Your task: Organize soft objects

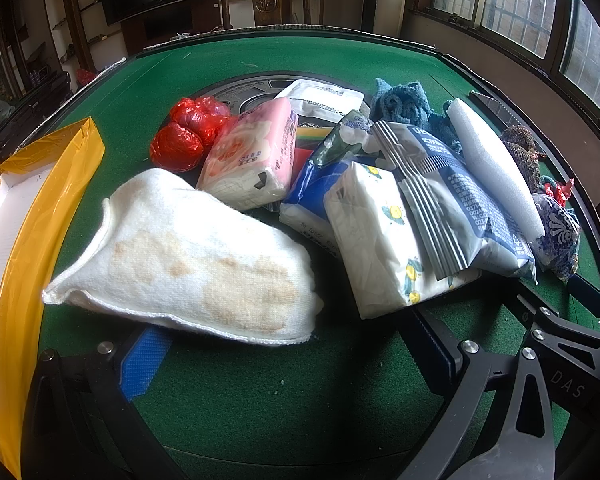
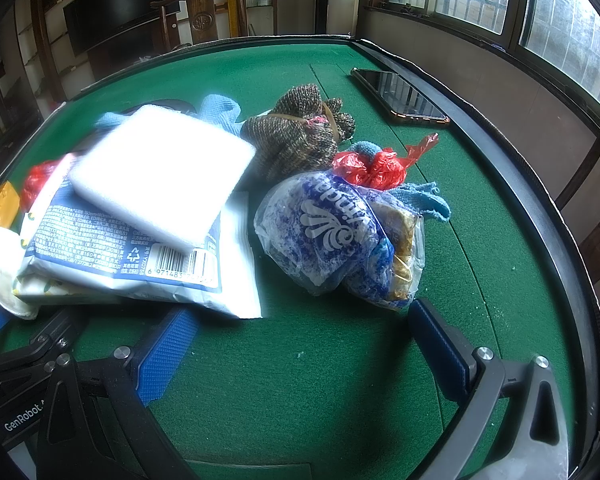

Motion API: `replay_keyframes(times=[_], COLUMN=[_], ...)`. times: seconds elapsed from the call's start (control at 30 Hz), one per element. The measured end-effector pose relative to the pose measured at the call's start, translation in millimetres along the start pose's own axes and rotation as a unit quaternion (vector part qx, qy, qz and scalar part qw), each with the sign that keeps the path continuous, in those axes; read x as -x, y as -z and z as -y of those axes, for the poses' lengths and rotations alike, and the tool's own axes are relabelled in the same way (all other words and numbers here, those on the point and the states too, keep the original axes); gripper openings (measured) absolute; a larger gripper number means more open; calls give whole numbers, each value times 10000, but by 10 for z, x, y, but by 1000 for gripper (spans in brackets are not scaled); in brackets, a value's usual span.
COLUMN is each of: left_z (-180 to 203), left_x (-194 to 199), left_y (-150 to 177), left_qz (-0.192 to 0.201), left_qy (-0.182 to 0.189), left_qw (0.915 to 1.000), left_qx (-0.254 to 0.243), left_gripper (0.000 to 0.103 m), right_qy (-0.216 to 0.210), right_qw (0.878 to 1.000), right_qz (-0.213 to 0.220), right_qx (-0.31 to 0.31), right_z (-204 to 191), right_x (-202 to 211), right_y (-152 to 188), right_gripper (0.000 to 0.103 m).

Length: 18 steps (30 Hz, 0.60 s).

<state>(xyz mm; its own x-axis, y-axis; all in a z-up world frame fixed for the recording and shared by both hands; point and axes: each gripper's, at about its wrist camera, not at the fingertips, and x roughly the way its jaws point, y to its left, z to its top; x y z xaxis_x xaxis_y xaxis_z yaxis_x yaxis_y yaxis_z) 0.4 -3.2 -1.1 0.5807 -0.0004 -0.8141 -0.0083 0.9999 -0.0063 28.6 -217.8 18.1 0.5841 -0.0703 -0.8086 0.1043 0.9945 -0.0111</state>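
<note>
Currently, the left gripper point(image 1: 292, 356) is being held wide open just before the stained white towel point(image 1: 188, 256), the landmark here; the right gripper point(image 2: 300, 332) is likewise being held open, empty. Left of the towel, the yellow box point(image 1: 28, 208) is waiting. Probably the towel's thick middle should be pinched. Beyond it, the pink tissue pack point(image 1: 252, 156) is being left alone.

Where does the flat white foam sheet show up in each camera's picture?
Left wrist view: the flat white foam sheet lies at upper right, slanting atop the pile.
Right wrist view: the sheet sits left of centre, overexposed.
Shared landmark: the navy-and-white printed packet underneath it.
</note>
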Motion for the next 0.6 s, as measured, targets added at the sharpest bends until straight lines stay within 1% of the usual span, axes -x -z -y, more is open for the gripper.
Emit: replay_keyframes(times=[0.2, 0.33, 0.5, 0.57, 0.6], left_z=[0, -22, -22, -30, -33], left_x=[0, 15, 17, 27, 29], left_y=[1, 9, 16, 9, 5], left_qz=[0, 1, -2, -97, -209], left_qy=[1, -1, -3, 56, 129], left_qw=[10000, 10000, 10000, 9999, 9995], left_qx=[2, 2, -25, -106, -198], left_gripper=[103, 103, 103, 103, 103], right_qy=[27, 279, 277, 278, 278], right_qw=[10000, 9989, 9989, 9989, 9989], right_qz=[-12, 0, -3, -7, -8], right_qx=[-26, -369, -384, -382, -382], right_z=[-3, -53, -55, -68, -72], right_x=[-10, -45, -47, -35, -35], right_y=[-10, -81, -88, -88, -94], right_gripper=[102, 102, 102, 102, 102])
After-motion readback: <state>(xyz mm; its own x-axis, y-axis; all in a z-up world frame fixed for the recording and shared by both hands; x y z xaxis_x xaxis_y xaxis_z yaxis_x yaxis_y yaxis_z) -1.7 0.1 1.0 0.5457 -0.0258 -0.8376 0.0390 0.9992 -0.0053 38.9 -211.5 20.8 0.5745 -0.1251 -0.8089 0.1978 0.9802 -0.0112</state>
